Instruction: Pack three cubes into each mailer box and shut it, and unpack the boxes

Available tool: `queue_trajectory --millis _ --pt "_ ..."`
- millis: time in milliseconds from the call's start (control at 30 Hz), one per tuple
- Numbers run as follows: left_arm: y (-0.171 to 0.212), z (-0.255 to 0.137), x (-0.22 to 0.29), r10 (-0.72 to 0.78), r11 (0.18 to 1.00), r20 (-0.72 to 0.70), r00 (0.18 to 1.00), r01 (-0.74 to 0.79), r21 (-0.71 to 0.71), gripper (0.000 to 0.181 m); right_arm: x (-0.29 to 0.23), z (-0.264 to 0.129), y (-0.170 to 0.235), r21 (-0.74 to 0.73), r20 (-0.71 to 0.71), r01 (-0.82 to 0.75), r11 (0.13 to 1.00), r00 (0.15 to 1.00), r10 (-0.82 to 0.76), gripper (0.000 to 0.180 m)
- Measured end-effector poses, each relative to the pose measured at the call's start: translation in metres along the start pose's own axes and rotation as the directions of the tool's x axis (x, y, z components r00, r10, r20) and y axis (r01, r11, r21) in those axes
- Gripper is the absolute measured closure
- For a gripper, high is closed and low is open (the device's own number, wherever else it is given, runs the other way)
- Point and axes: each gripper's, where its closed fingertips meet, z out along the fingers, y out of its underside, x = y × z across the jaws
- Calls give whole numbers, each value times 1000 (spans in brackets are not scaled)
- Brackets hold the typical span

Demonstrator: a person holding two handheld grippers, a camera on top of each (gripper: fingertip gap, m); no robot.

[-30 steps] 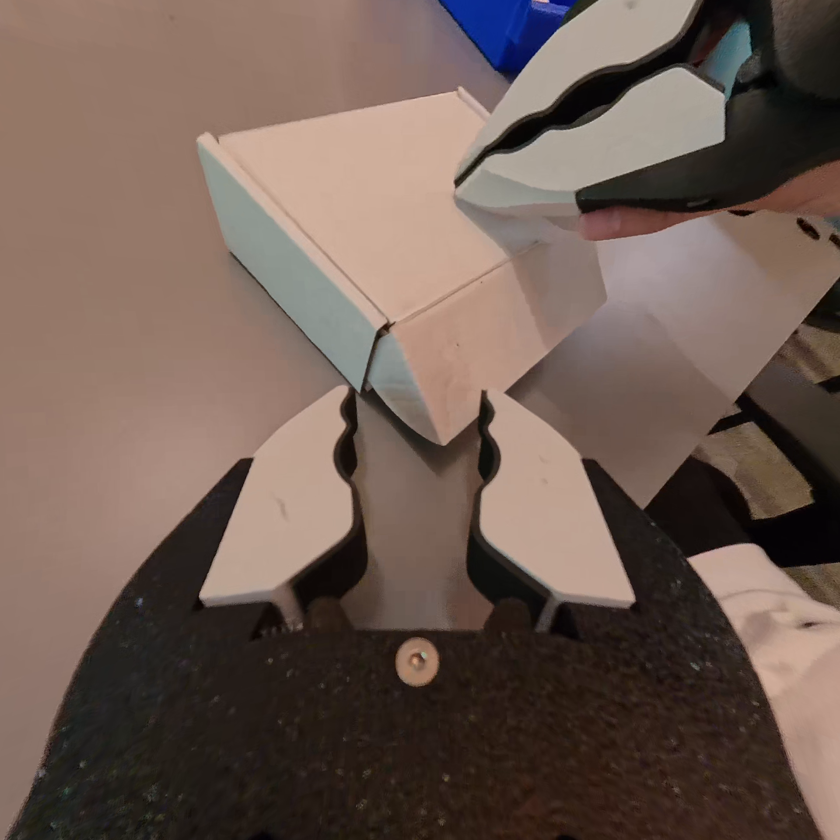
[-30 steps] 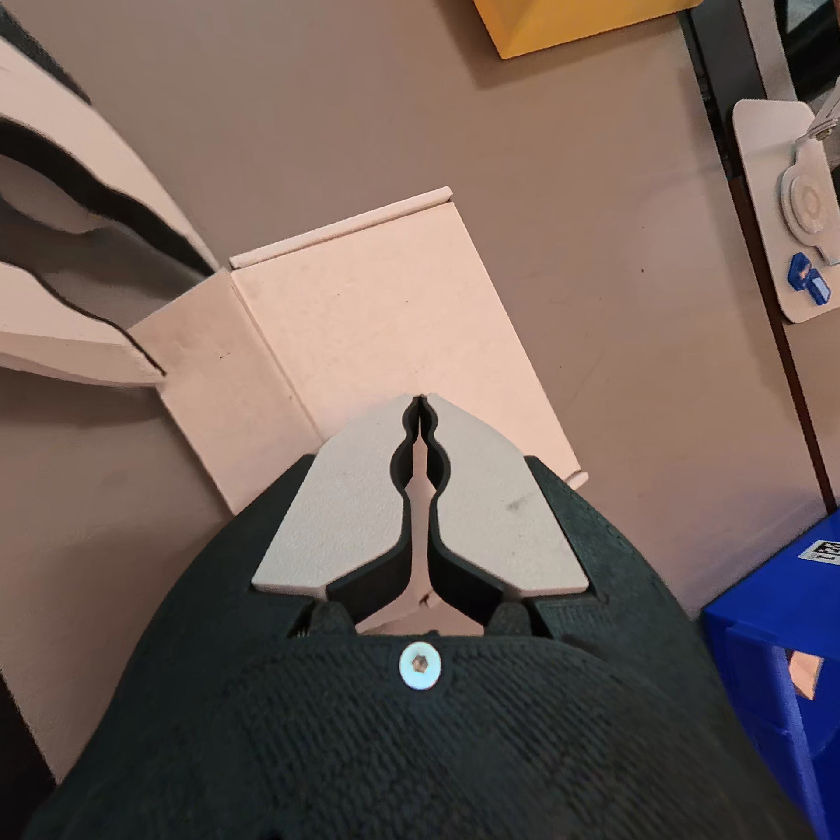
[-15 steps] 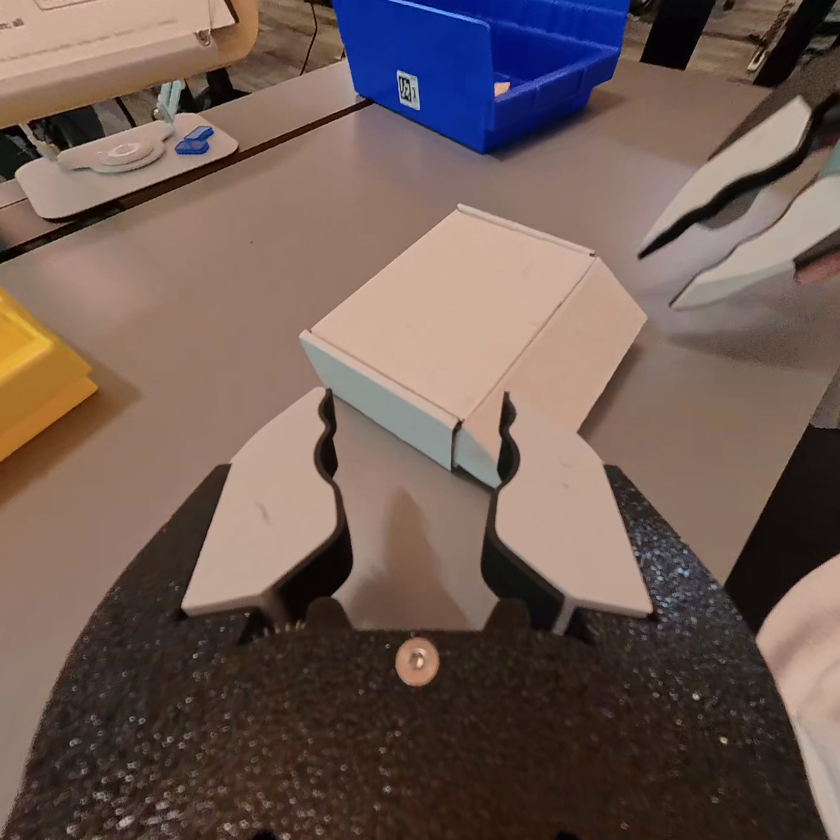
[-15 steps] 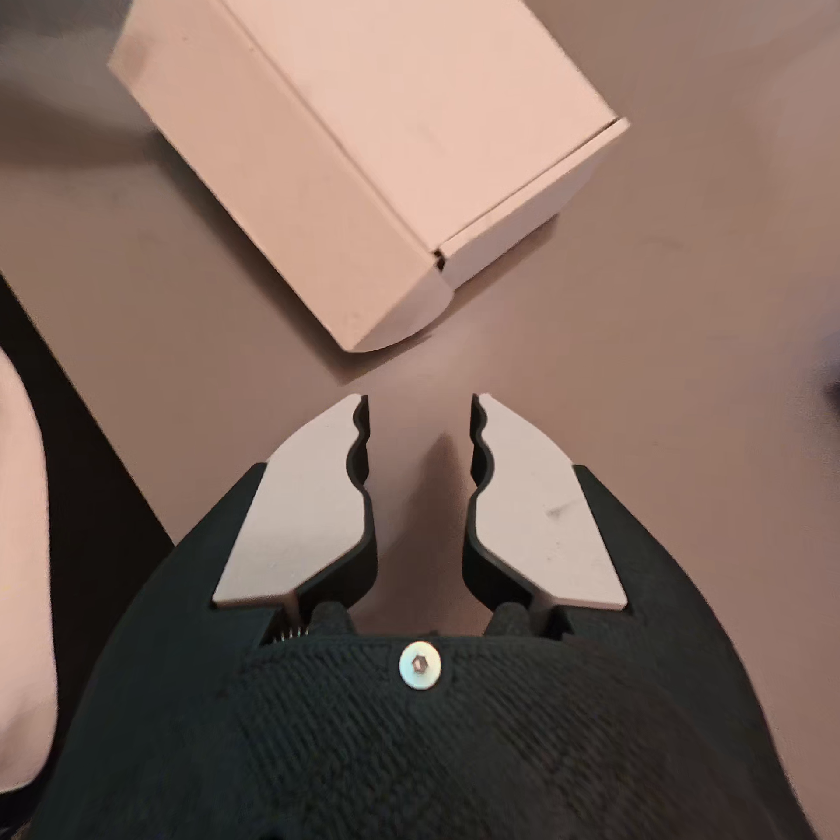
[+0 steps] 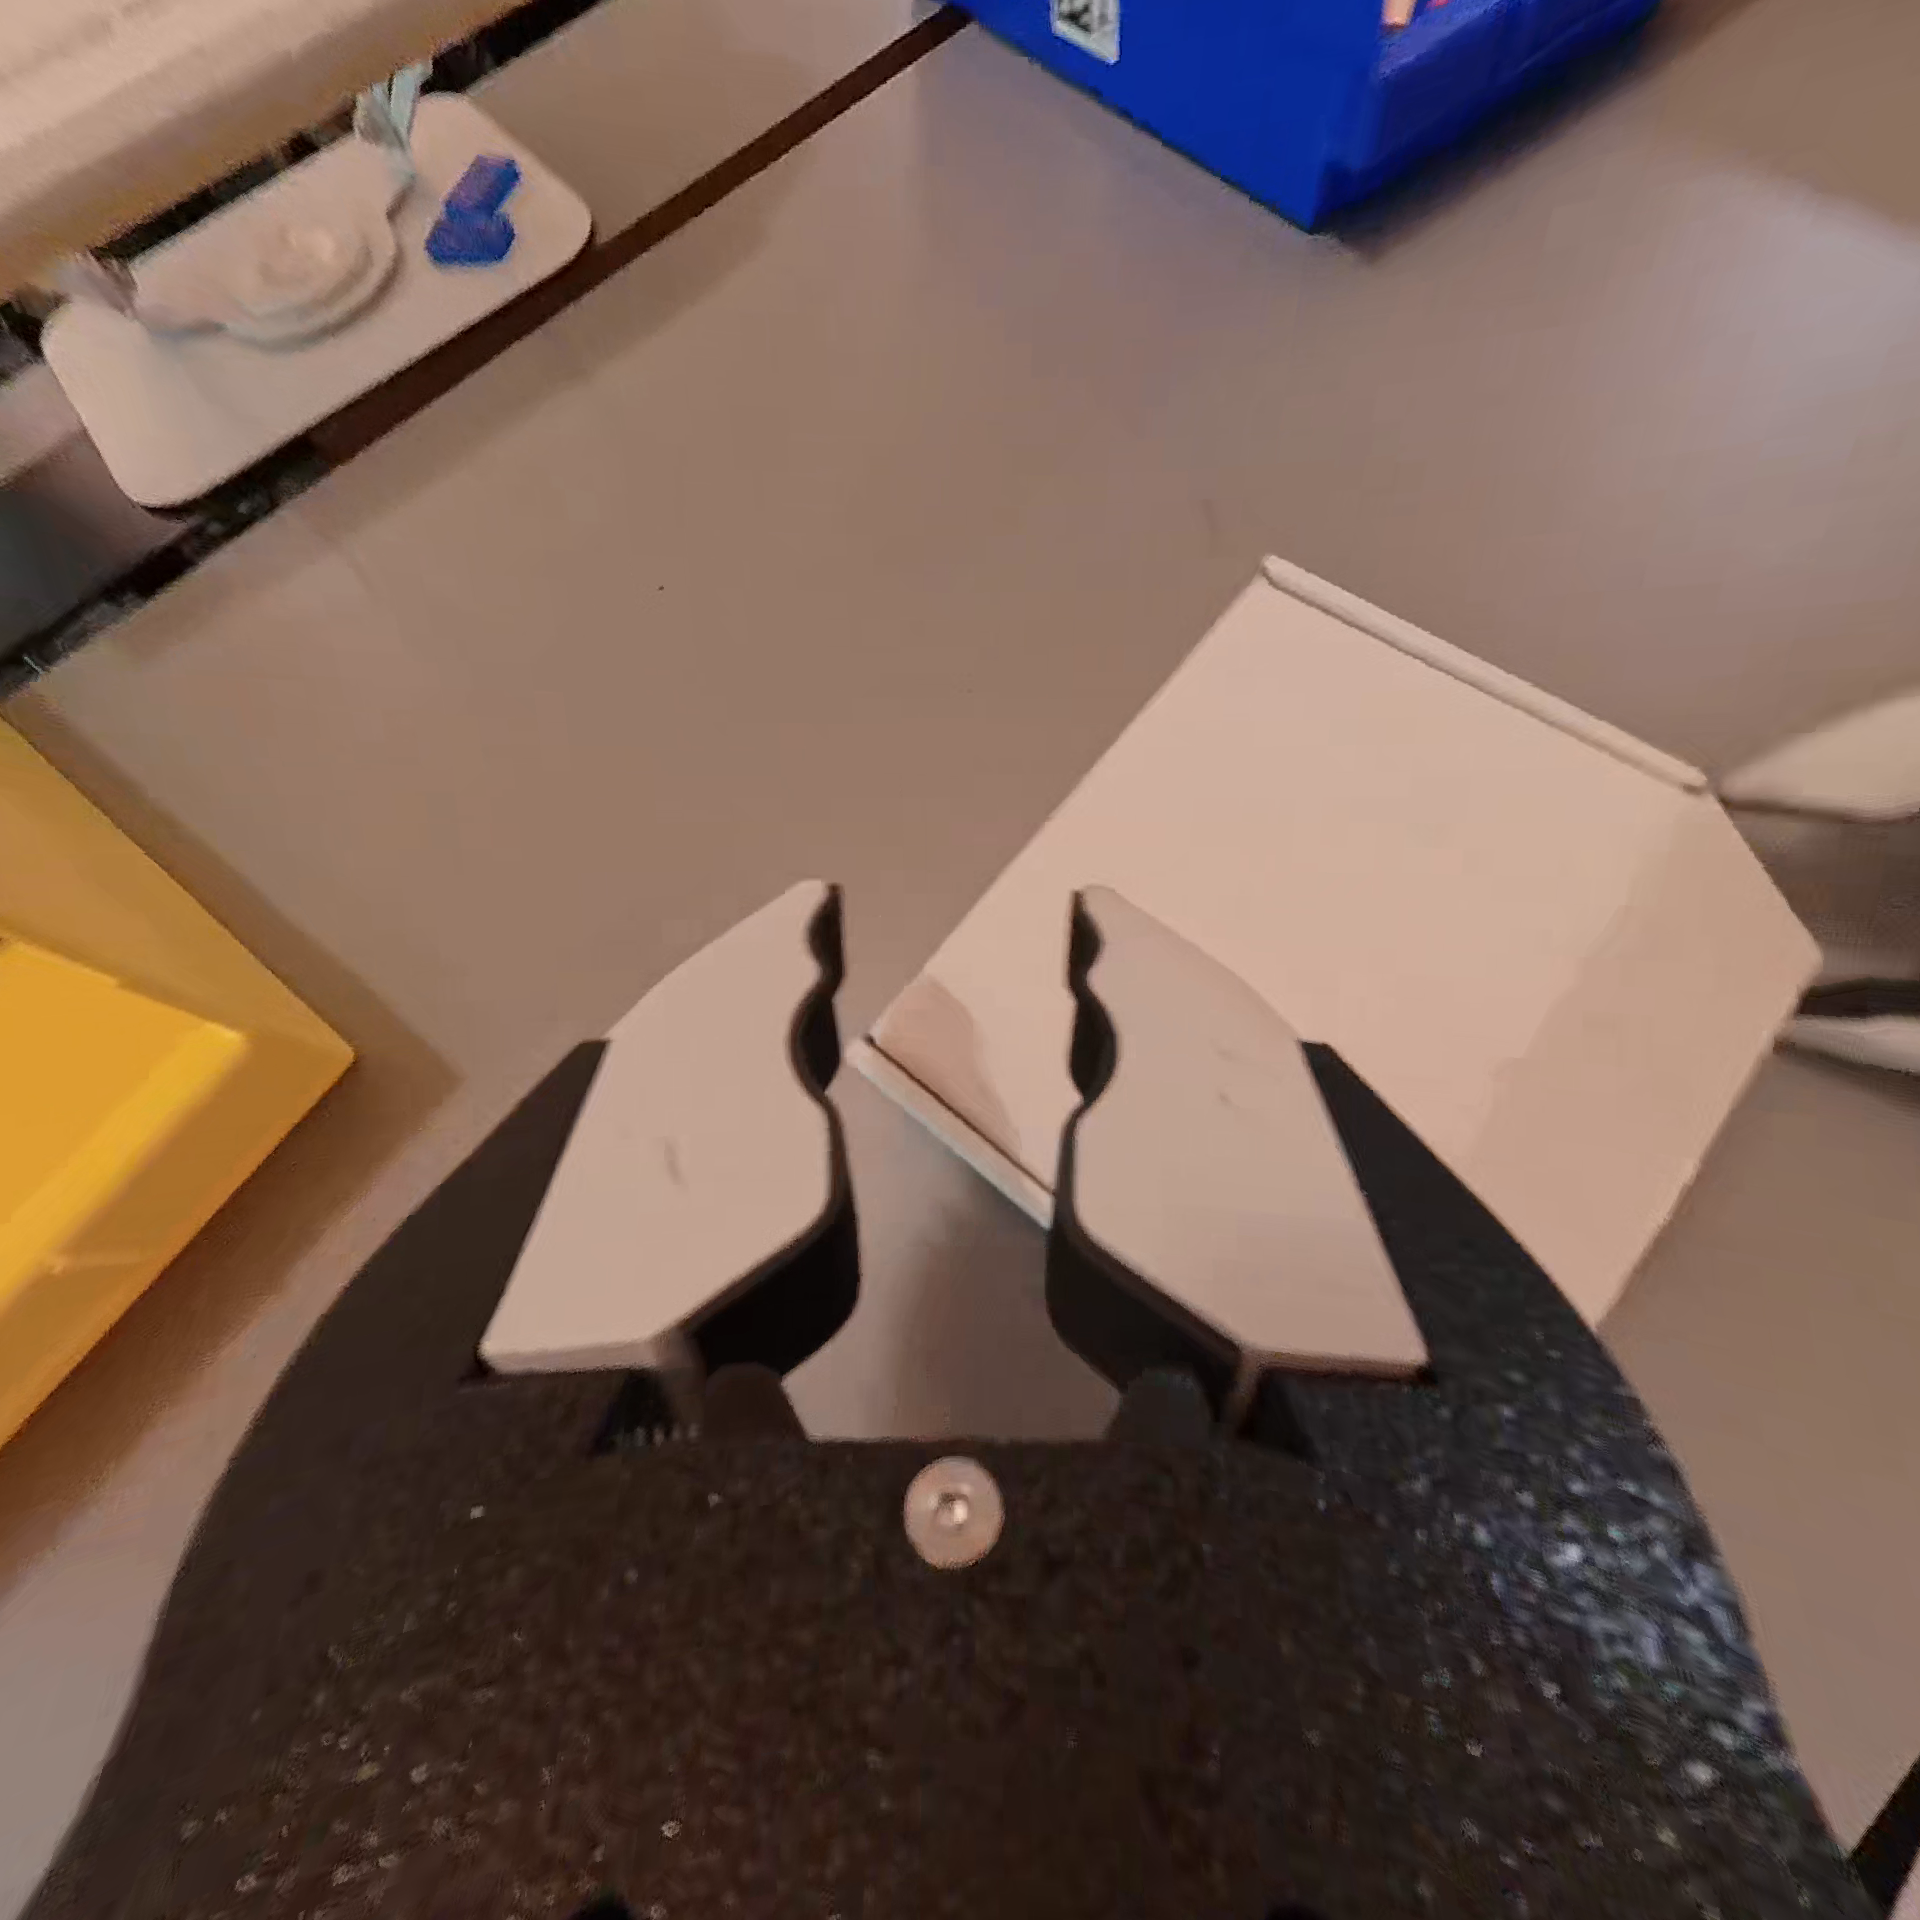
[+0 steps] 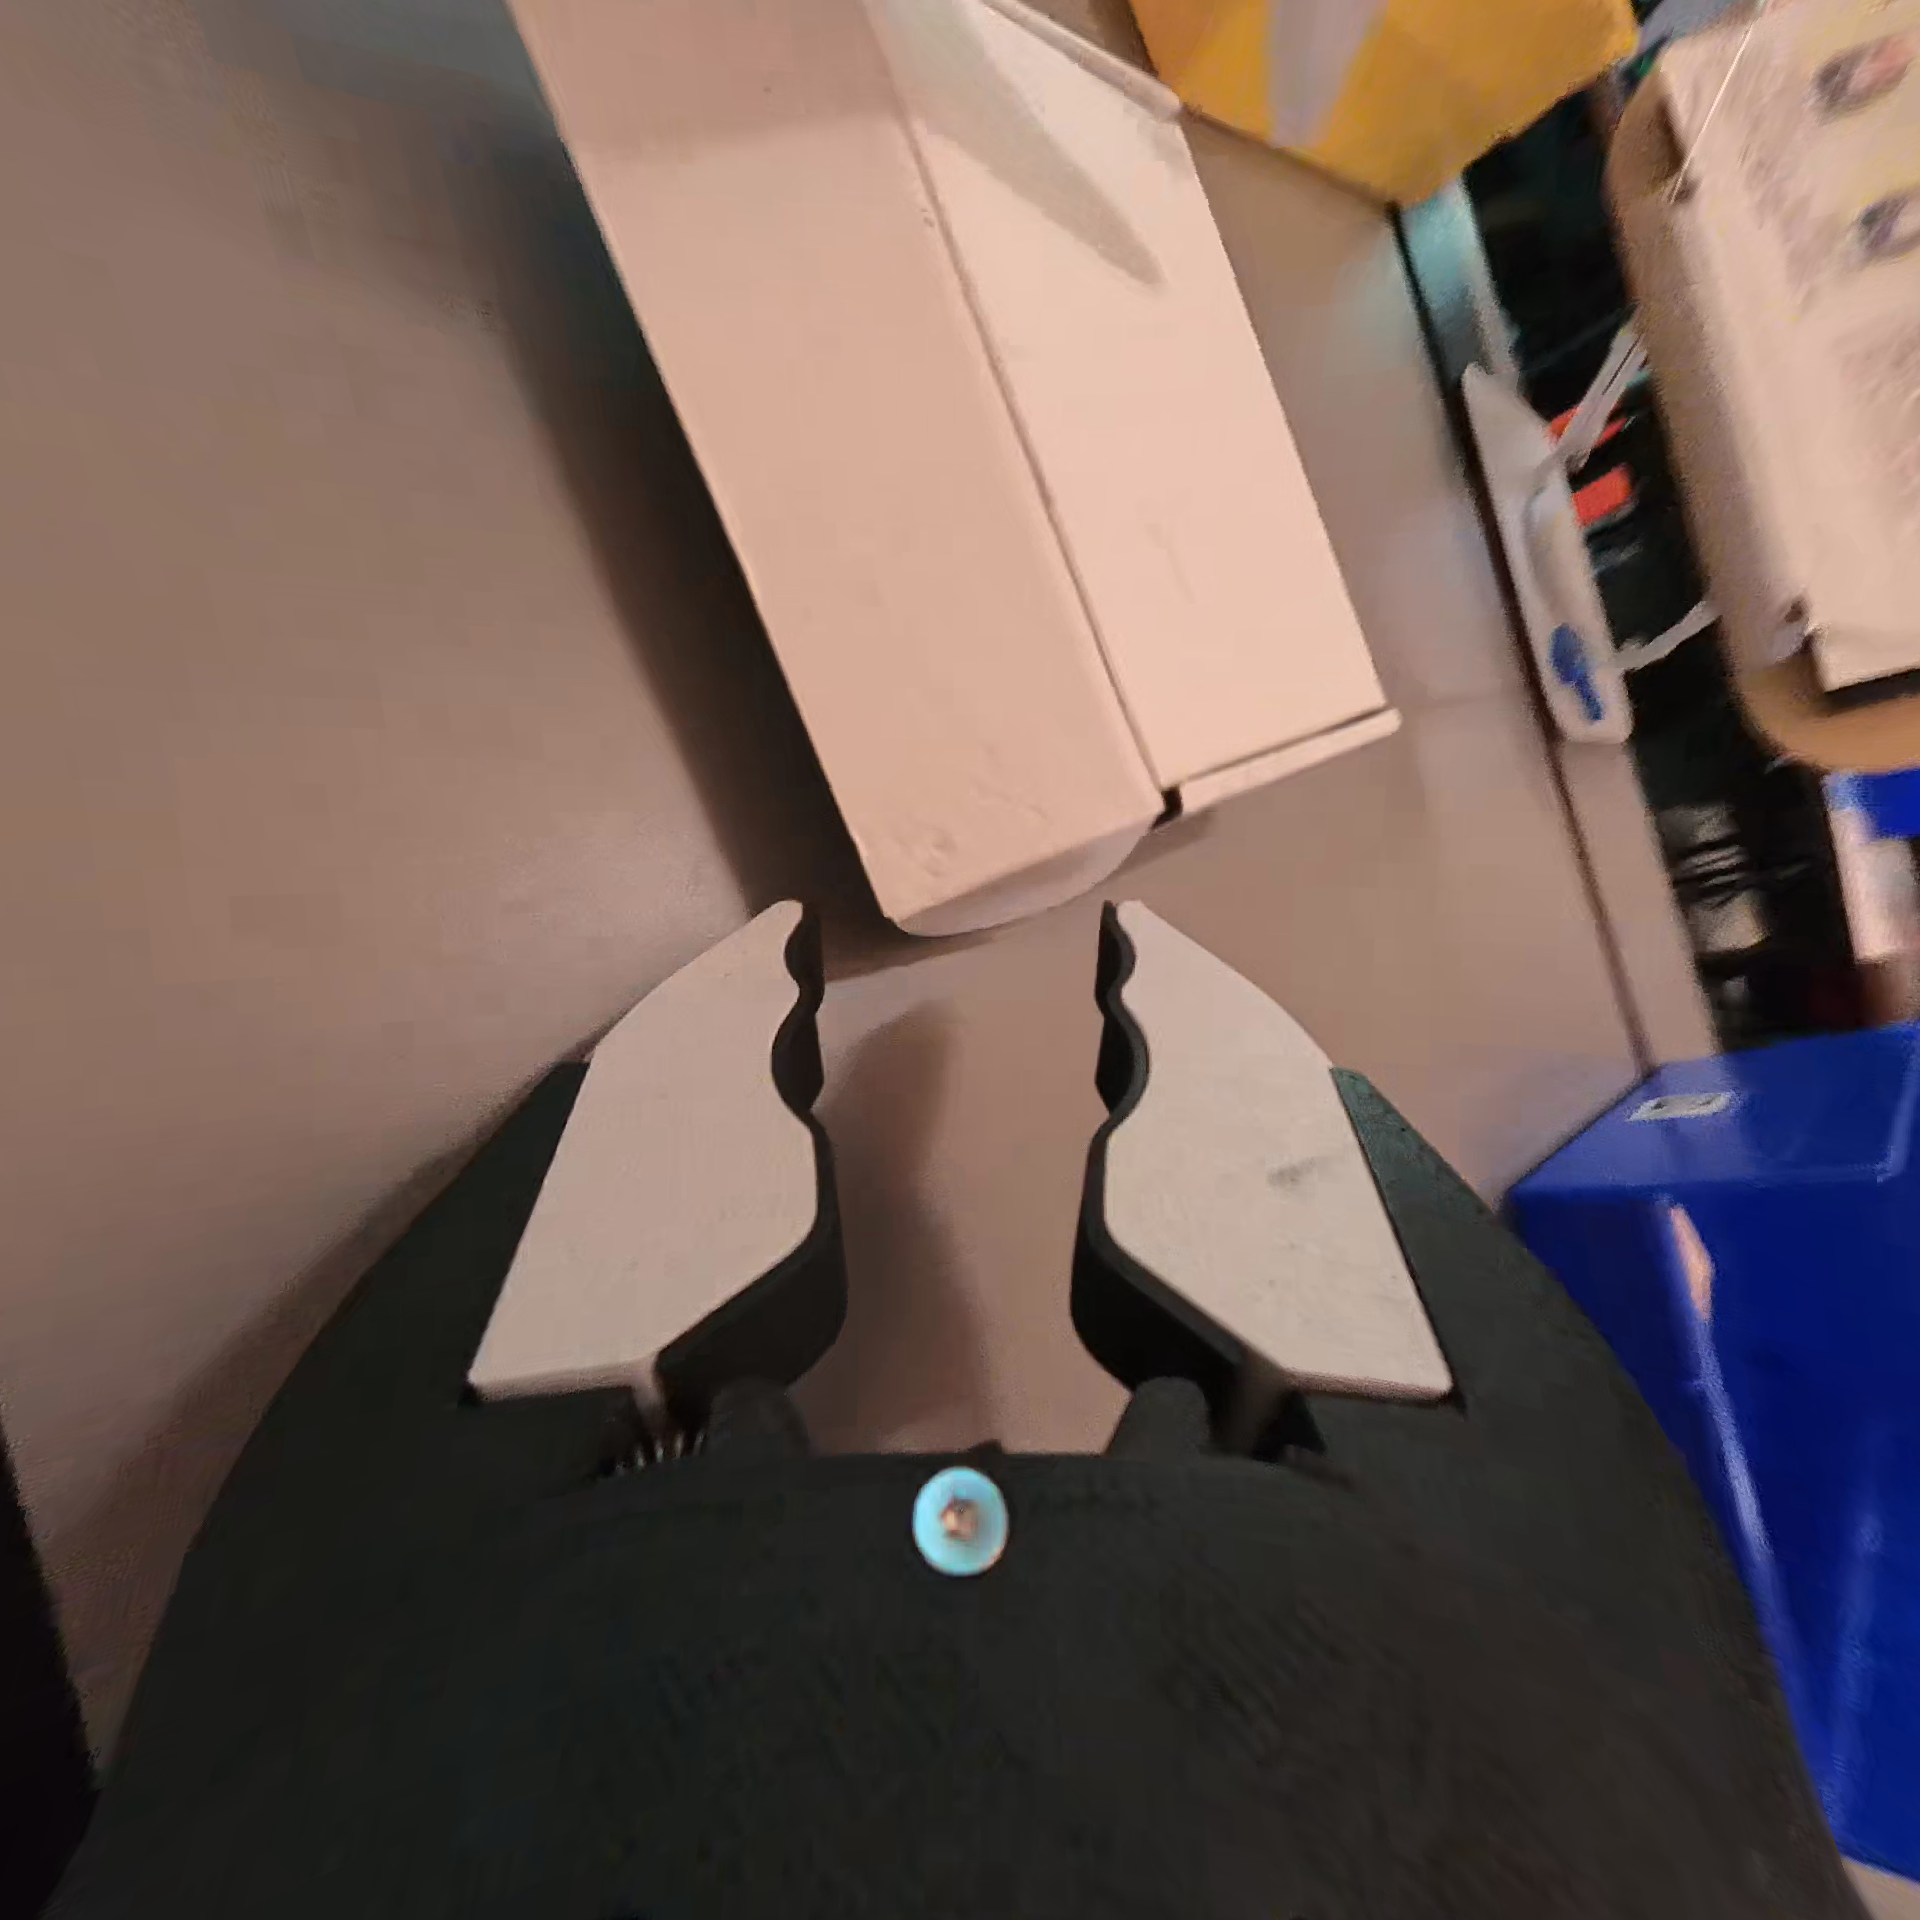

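The white mailer box (image 5: 1382, 935) lay closed on the grey table (image 5: 935, 416), in the right half of the left wrist view. The left gripper (image 5: 951, 904) was spread and held nothing; the near corner of the box showed between its fingers, and the box ran from there toward the upper right of the frame. In the right wrist view the box (image 6: 935, 468) filled the upper centre, its long axis going up and a little left. The right gripper (image 6: 951, 914) was also spread and empty, with the rounded corner of the box just above its tips. Both seemed about equally near, and which one would act I cannot tell. A blue bin (image 5: 1299, 94) stood at the top and a yellow bin (image 5: 114, 1049) at the left edge.
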Motion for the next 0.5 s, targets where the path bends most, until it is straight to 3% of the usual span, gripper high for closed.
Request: queue_trajectory --millis 133,333,500 --pt "7 26 -12 20 996 17 1000 -19 -89 179 5 6 -2 -9 -100 101 995 990 -101 141" --pt "3 26 -9 173 985 78 982 -170 -42 181 17 12 7 -92 -206 97 991 972 -114 155" --pt "2 24 -11 194 981 151 969 -193 -19 181 11 8 1 -30 -134 -20 999 991 16 157"
